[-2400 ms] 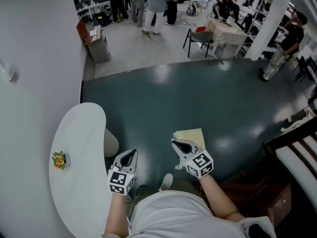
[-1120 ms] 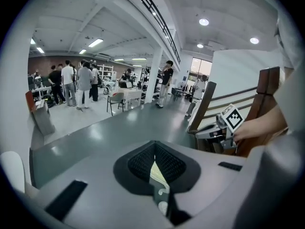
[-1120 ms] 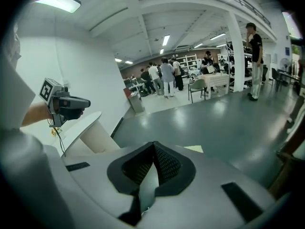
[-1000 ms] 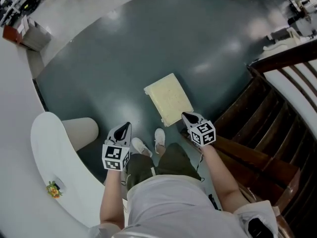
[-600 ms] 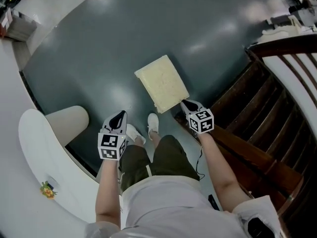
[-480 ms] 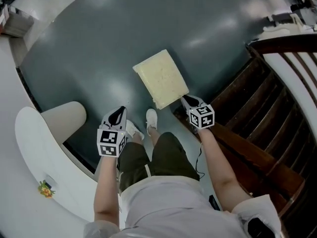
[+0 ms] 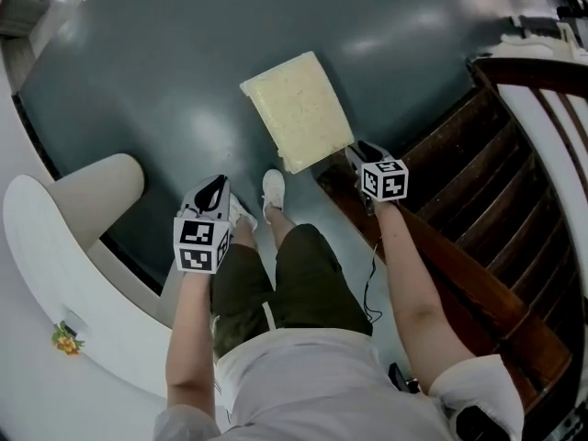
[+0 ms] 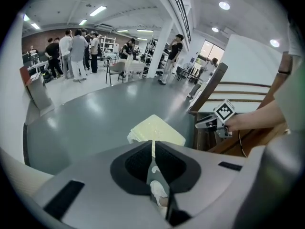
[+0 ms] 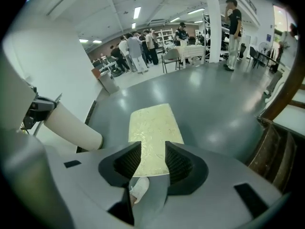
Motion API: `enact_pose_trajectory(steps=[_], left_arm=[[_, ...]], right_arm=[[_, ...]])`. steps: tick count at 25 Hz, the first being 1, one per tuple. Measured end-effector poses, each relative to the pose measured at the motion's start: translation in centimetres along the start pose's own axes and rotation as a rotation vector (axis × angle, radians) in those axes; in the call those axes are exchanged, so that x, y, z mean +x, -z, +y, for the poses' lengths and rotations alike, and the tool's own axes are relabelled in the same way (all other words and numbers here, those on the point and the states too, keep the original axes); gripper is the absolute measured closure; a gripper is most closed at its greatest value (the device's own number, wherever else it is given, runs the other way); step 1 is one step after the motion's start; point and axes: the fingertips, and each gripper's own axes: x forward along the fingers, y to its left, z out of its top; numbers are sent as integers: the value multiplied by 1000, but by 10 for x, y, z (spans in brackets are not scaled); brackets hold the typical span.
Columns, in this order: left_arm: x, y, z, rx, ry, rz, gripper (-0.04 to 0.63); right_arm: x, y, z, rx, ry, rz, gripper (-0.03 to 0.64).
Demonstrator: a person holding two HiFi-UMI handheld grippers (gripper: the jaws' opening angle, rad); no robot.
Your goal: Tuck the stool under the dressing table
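The stool (image 7: 296, 108) sits out on the floor, well apart from the white table (image 7: 32, 274), so it is not tucked in yet. The 2 claws have come down toward it. The right claw (image 7: 356, 150) has just been opening and is now spread by the stool's near corner, maybe not touching, while the left claw (image 7: 218, 186) is pressed together and empty.

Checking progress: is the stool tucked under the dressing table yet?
Out: the stool stands on open floor, apart from the dressing table.
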Motion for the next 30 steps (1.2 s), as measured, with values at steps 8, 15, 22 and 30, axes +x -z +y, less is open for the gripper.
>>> enact_pose_trajectory(steps=[8, 15, 22, 30], left_arm=[[13, 39, 12, -32, -42, 59, 584], [31, 72, 28, -61, -67, 105, 584], [55, 102, 36, -73, -65, 139, 584], [70, 120, 34, -97, -57, 153, 584]], right_arm=[[52, 35, -17, -11, -40, 90, 311], [94, 55, -37, -21, -49, 163, 200], [131, 76, -59, -38, -52, 218, 163], [160, 92, -82, 55, -82, 227, 130]])
